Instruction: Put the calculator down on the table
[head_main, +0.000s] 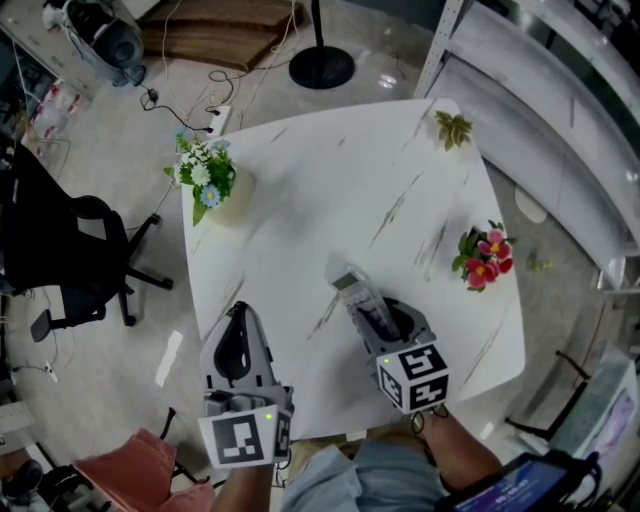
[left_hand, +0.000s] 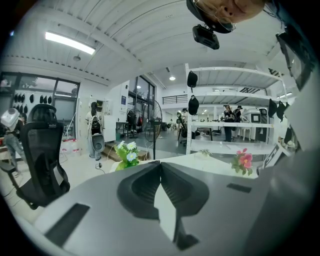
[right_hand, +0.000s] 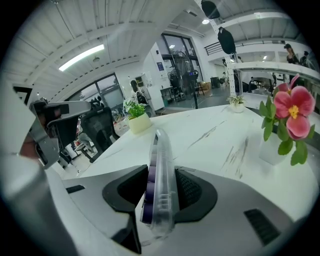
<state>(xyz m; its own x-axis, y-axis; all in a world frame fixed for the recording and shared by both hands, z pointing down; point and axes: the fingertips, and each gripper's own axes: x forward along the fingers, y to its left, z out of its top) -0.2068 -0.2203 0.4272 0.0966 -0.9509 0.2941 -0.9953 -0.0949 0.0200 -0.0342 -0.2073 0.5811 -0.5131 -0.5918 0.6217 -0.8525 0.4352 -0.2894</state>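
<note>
Clear-cased calculator with purple keys (right_hand: 159, 185) stands on edge, clamped between the right gripper's (head_main: 374, 316) jaws, low over the near part of the white marble-look table (head_main: 300, 200). Judged step: lowering. Next it must be tipped flat and released. The left gripper (head_main: 238, 318) sits near-left with jaws together and empty. Farther off, a pink flower pot (head_main: 483, 257), a white-and-blue bouquet (head_main: 204, 176) and a small green plant (head_main: 453, 128) stand well clear.

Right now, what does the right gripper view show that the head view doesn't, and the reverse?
Right gripper view only: the purple keys of the clear-cased calculator, standing on edge between the right gripper's jaws; a ceiling strip light.
Head view only: that gripper's black-and-white marker cube; a black round stand base on the floor.
Both: the white marbled table, the pink-flowered pot, the white-flowered plant.
</note>
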